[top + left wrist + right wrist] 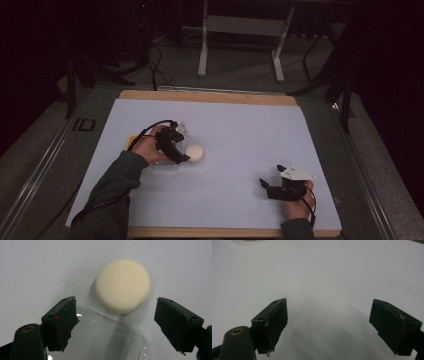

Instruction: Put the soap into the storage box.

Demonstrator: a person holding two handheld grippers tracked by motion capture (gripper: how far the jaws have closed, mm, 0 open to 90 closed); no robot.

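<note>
A cream round puck (pixel 123 286) lies flat on the white sheet; in the high view the puck (pixel 194 153) sits left of the table's middle. My left gripper (pixel 116 313) is open, its jaws standing wide on either side of the puck's near edge without touching it. From above, the left gripper (pixel 181 147) points right at the puck. A clear plastic container (pixel 107 338) lies under and between the jaws, its rounded corner just short of the puck. My right gripper (pixel 271 176) rests near the front right, and the right gripper (pixel 328 315) is open over bare sheet.
The white sheet (pixel 235 130) covers a wooden tabletop (pixel 210 96). A small yellow object (pixel 132 142) peeks out behind the left hand. Beyond the table's far edge stand a white frame's legs (pixel 202 55) and cables on a dark floor.
</note>
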